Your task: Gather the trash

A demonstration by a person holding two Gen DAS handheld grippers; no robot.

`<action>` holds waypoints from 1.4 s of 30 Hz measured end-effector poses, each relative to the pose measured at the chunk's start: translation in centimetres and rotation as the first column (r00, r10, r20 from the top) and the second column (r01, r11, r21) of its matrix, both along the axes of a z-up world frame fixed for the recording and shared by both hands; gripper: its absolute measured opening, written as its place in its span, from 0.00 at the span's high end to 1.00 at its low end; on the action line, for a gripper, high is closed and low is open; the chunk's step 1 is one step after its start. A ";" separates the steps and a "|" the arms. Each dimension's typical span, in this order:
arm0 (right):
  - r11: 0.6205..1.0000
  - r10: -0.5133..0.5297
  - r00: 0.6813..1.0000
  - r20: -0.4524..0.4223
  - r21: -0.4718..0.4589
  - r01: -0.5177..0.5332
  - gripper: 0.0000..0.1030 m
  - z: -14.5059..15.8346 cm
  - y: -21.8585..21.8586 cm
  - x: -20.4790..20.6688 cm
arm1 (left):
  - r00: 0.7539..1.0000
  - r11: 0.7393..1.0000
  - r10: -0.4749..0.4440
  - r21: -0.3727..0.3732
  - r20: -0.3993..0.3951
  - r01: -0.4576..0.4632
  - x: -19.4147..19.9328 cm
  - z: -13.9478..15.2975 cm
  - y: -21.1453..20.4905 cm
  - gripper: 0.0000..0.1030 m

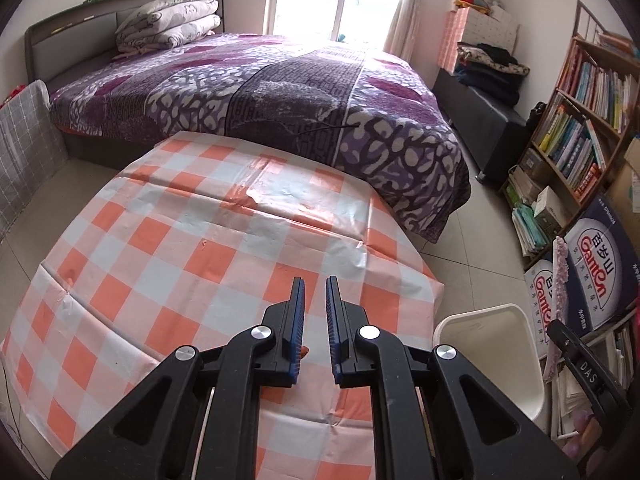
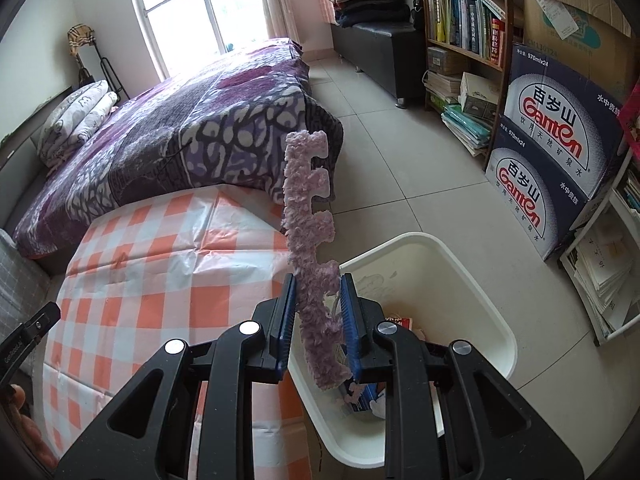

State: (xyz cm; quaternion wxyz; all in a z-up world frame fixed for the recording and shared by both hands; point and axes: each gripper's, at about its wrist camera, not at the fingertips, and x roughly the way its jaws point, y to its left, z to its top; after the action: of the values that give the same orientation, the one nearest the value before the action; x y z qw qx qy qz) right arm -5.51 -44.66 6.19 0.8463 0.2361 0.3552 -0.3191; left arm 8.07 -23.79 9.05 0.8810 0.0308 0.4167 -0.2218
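My right gripper (image 2: pixel 318 282) is shut on a long fuzzy purple comb-shaped strip (image 2: pixel 308 216), held upright above the near edge of a white bin (image 2: pixel 472 280). The bin stands on the floor right of the table and holds some paper and packaging scraps (image 2: pixel 400 322). My left gripper (image 1: pixel 315 284) is open and empty, over the orange-and-white checked tablecloth (image 1: pixel 180 248) near its right front edge. In the left wrist view the bin (image 1: pixel 492 344) is at lower right, with the purple strip (image 1: pixel 560 276) and the right gripper beside it.
A bed with a purple patterned cover (image 1: pixel 280 88) stands behind the table. A bookshelf (image 1: pixel 580 120), stacked water boxes (image 2: pixel 560 140) and piles of books line the right wall. A dark bench with clothes (image 2: pixel 376 40) stands near the window.
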 end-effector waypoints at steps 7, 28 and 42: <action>0.999 -0.054 0.999 0.002 0.002 0.054 0.79 -0.2 -2.2 -2.3 | 0.996 0.999 -0.035 0.039 -0.081 0.038 1.2 -1.3 -2.0 0.89; 0.998 -0.010 1.000 0.001 0.059 0.010 0.79 -0.4 -3.0 -2.6 | 0.895 0.906 -0.184 0.284 -0.406 0.315 2.9 -12.0 -1.9 0.46; 0.997 0.012 0.999 -0.052 0.081 -0.008 0.79 -1.4 -2.9 -2.0 | 0.912 0.933 -0.075 0.295 -0.403 0.207 4.8 -13.5 0.7 0.85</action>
State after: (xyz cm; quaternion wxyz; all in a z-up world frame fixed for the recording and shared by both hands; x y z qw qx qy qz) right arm -7.54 -47.51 4.78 0.8281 0.2598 0.3910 -0.3064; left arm 12.91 -23.07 -4.47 0.7452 0.1648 0.6096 -0.2140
